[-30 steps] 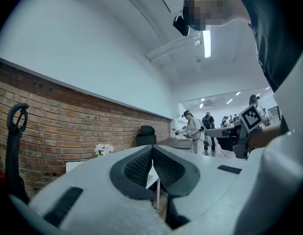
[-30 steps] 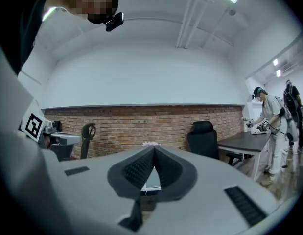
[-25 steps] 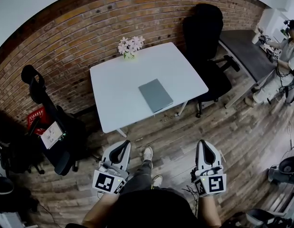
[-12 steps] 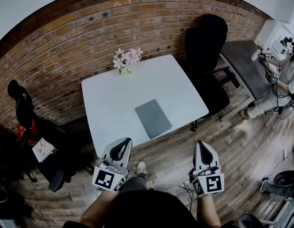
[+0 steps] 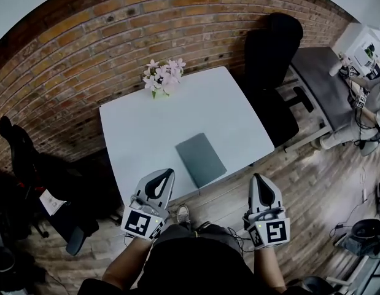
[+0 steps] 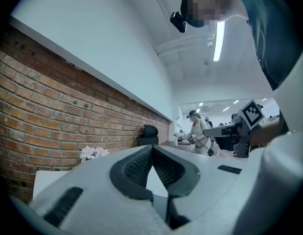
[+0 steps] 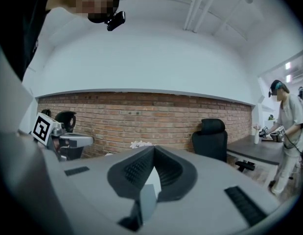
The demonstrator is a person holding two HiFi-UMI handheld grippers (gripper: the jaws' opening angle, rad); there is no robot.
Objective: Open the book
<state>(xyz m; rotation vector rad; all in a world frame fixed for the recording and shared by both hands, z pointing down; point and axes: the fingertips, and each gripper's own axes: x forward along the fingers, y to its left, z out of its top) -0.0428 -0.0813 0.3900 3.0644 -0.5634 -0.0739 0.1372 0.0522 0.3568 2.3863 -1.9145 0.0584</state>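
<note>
The book (image 5: pixel 201 160) lies shut and flat on the white table (image 5: pixel 147 128). It is a slim grey volume near the table's front edge, toward the right half, set at a slant to that edge. Nothing touches it. At the table's far edge, close to the brick wall (image 5: pixel 116 35), stands a small bunch of pale pink flowers (image 5: pixel 162 75). A black office chair (image 5: pixel 275 48) stands off the table's right side, and beyond it, further right of the table, another person (image 7: pixel 287 116) works at a grey desk (image 5: pixel 318 72).

The person with the grippers stands at the table's front side, both tools pointing level toward it. The left gripper (image 5: pixel 166 174) has its jaws pressed together tip to tip with nothing between them. From above, its tip overlaps the table's front edge, left of the book and apart from it. The right gripper (image 5: pixel 259 178) is likewise closed and empty. It hangs over the wooden floor (image 5: pixel 325 189) just off the table's front right corner, also clear of the book.
</note>
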